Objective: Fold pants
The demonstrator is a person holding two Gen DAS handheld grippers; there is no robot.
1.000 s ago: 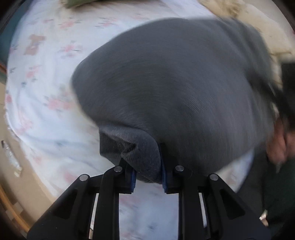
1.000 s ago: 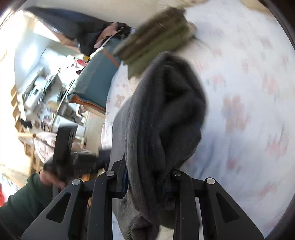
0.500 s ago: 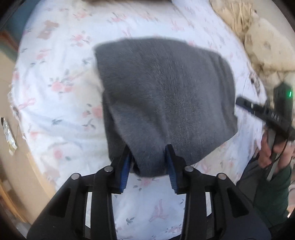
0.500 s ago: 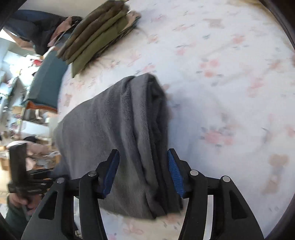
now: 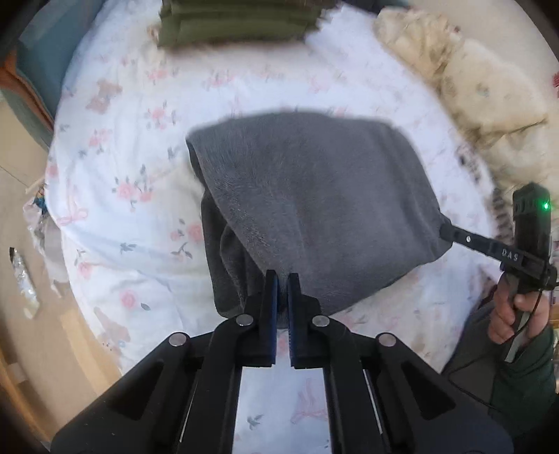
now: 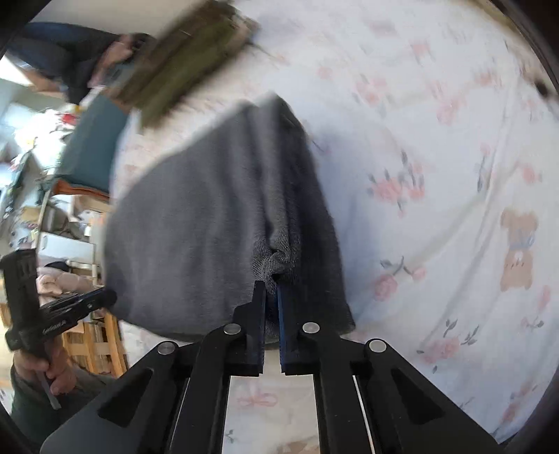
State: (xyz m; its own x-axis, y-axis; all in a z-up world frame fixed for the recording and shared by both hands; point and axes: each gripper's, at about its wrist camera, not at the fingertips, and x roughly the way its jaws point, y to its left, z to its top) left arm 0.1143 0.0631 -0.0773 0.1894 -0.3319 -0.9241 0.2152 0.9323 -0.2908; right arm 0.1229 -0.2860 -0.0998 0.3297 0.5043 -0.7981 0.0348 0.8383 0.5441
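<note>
Pants: the grey pants (image 5: 314, 209) were a thick folded bundle, held between both grippers over the flowered bed sheet (image 5: 115, 167). Whether the far part rested on the sheet, I could not tell.

Left gripper: the left gripper (image 5: 283, 279) was clamped on the near edge of the bundle, at about 6 o'clock in the left wrist view. Its jaws stood almost together with cloth pinched between them.

Right gripper: the right gripper (image 6: 270, 286) was clamped on a bunched end of the pants, where several layers met in a small knot of cloth. In the left wrist view it reached the bundle from about 3 o'clock.

Material: the cloth looked soft, fuzzy and rather heavy, like fleece or knit. I judged it would sag and drape, not keep a shape by itself, and it was not fragile or slippery.

Where to hold: I judged the best places were the two corners of one edge, with all layers inside the jaws, because a grip on only the top layer would let the lower layers fall open.

Risk: the loose flap hanging at about 7 o'clock in the left wrist view could slide out and spoil the fold.

Around: a stack of green folded clothes (image 5: 237, 21) lay at 12 o'clock, well apart from the pants, and a cream blanket (image 5: 482, 87) lay at about 2 o'clock.
</note>
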